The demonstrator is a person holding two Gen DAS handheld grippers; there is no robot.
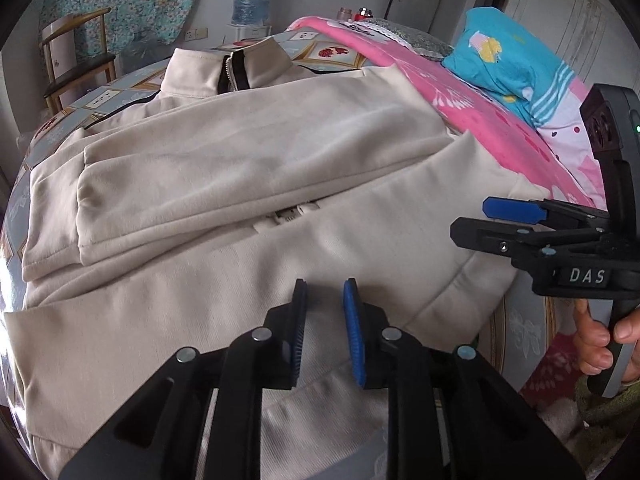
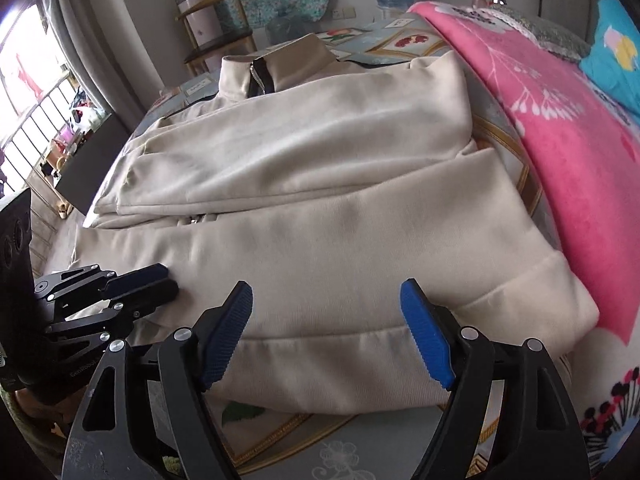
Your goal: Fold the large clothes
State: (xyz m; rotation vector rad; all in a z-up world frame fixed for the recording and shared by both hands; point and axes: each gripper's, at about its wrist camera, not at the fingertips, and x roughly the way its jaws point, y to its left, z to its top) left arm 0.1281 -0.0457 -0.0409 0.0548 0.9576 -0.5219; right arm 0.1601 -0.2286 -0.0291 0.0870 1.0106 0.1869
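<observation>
A: Left tongs (image 1: 324,286)?
B: Parted by a narrow gap, nothing between the pads, poised over the near hem of the jacket (image 1: 256,184). Looks like a let-go, not a grab.
A: Right tongs (image 2: 326,290)?
B: Spread wide, empty too, over the same hem band, nearer the right corner. Seemingly freed so the cloth settles flat before the next fold.
A: And the jacket itself?
B: Flat on the bed (image 2: 360,440), hem toward the tongs, collar (image 2: 276,68) at the far end. Cream, soft knit, ribbed band along the hem.
A: Sleeves?
B: Both seem folded across the chest, one atop the other, cuffs stacked at the left. Zip pull peeking out below them.
A: Further back?
B: Stand-up collar with dark zip tape, closed. Pink blanket (image 2: 560,152) just beside the right edge, not on the jacket.
A: Remaining?
B: Probably the hem-to-collar fold. Not yet done.
</observation>
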